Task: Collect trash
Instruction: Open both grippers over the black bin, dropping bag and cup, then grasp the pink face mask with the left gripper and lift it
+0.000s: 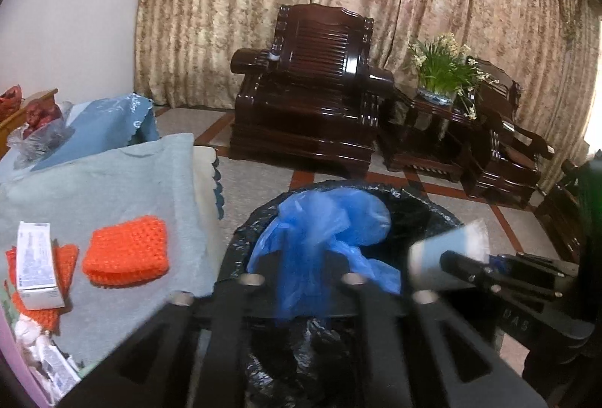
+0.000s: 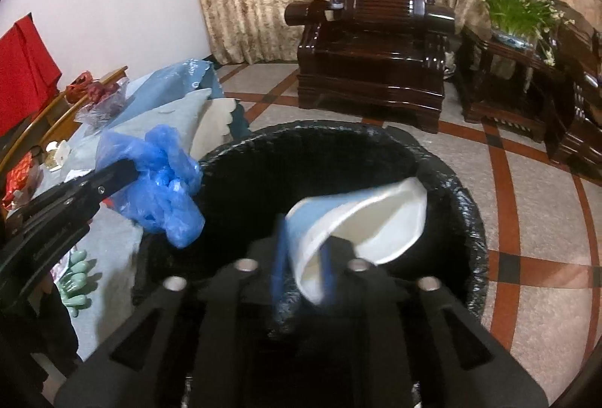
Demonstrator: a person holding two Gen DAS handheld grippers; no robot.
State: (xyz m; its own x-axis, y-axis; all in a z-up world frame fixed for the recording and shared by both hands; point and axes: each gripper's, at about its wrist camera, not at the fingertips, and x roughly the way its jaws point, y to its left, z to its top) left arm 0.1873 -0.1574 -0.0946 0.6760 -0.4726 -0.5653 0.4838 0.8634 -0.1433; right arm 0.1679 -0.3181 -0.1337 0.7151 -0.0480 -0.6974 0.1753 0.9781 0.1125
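Observation:
My left gripper (image 1: 301, 295) is shut on a crumpled blue plastic bag (image 1: 327, 227) and holds it over the bin lined with a black bag (image 1: 432, 208). The same blue bag (image 2: 158, 182) shows at the left in the right wrist view, beside the bin rim (image 2: 462, 197). My right gripper (image 2: 301, 280) is shut on a squashed blue-and-white paper cup (image 2: 361, 219), held over the bin mouth. The cup (image 1: 447, 253) also shows at the right in the left wrist view, in the right gripper's fingers (image 1: 466, 268).
A table with a grey cloth (image 1: 113, 182) stands left of the bin and carries orange knitted pads (image 1: 128, 250), a white box (image 1: 35, 265) and other clutter. Dark wooden armchairs (image 1: 308, 99) and a side table with a plant (image 1: 444, 76) stand across the tiled floor.

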